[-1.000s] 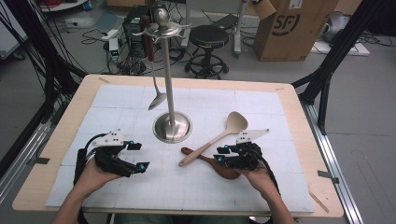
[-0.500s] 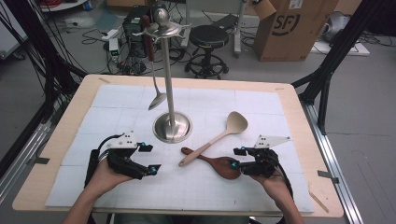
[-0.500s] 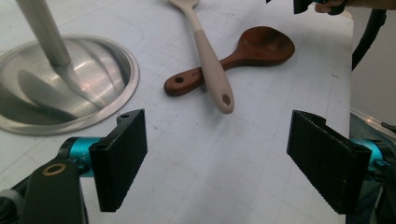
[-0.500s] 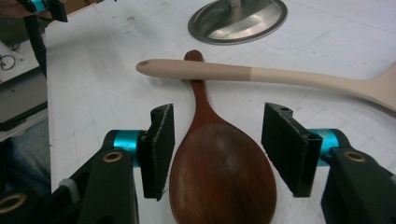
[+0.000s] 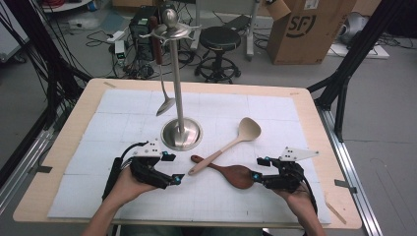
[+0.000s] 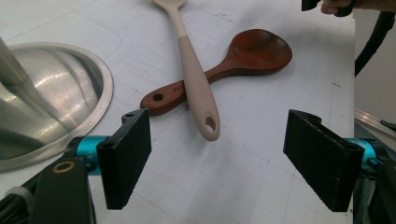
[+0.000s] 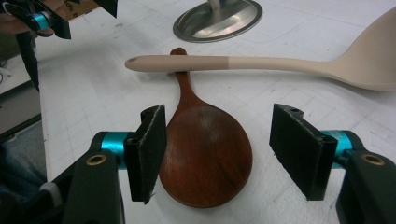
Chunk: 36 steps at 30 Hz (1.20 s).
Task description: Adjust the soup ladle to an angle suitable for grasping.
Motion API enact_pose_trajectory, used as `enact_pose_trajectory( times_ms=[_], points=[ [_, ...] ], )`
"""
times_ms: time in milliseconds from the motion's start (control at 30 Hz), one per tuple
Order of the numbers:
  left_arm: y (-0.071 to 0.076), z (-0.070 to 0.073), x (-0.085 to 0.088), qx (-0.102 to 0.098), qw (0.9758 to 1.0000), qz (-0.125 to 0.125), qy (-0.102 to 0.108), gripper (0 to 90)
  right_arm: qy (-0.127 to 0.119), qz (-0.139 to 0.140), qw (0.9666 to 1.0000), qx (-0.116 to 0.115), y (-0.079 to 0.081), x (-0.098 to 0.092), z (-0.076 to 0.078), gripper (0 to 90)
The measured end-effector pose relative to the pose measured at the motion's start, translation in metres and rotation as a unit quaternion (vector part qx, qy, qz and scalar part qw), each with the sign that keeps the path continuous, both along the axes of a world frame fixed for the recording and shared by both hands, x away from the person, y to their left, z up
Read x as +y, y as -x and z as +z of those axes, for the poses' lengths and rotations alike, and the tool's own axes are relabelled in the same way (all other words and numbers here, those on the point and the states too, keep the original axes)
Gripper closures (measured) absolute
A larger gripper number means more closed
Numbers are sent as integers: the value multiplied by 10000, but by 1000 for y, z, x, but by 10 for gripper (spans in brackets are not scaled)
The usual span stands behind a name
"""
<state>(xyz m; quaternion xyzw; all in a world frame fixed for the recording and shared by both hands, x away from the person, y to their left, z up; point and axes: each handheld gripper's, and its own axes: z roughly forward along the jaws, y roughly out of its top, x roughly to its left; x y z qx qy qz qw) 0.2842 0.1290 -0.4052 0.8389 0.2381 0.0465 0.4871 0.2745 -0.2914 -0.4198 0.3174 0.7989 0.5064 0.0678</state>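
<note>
Right hand-held gripper point(image 7: 217, 156) has just been opening, jaws straddling the dark wooden spoon point(image 7: 205, 154); probably light, stiff, smooth-ish, so I'm thinking grab the handle.

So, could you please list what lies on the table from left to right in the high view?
Left tool → metal stand → dark wooden spoon → right tool.

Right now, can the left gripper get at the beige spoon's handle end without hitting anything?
Probably yes: the left gripper has open jaws facing the beige silicone spoon, bare mat between. Its handle lies across the dark wooden spoon, and the steel stand base sits close alongside.
</note>
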Motion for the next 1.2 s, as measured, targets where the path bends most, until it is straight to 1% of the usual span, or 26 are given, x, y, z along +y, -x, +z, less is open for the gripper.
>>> enact_pose_trajectory(
  times_ms=[167, 233, 300, 500, 800, 833, 867, 900, 1100, 1200],
  points=[
    [-2, -4, -10, 43, 10000, -16, -37, 252, -17, -53, 10000, -2, 0, -2, -2, 340],
    [-3, -5, -13, 25, 10000, -10, -80, 275, -16, -57, 10000, -6, 1, -2, -2, 338],
    [-4, -7, -16, 52, 10000, -22, -71, 278, 2, -57, 10000, -33, 1, -2, -3, 336],
    [-7, -11, -23, 33, 9999, 108, 0, 303, 9, -100, 9999, -61, 1, -2, -3, 333],
    [-10, -22, -41, 24, 9997, 177, -149, 352, 4, -120, 9999, -96, 2, -4, -3, 330],
    [-10, -24, -44, -1, 9996, 200, -221, 359, 5, -121, 9999, -99, 2, -4, -3, 328],
    [-11, -26, -46, 10, 9995, 214, -237, 367, 10, -121, 9999, -104, 2, -4, -3, 326],
    [-11, -27, -47, 7, 9994, 214, -262, 371, 14, -143, 9999, -77, 2, -4, -3, 324],
    [-14, -32, -52, 54, 9988, 339, -352, 418, 19, -142, 9998, -109, 2, -3, -3, 320],
    [-15, -34, -52, 17, 9984, 391, -417, 443, 38, -135, 9998, -123, 2, -3, -3, 320]
  ],
)
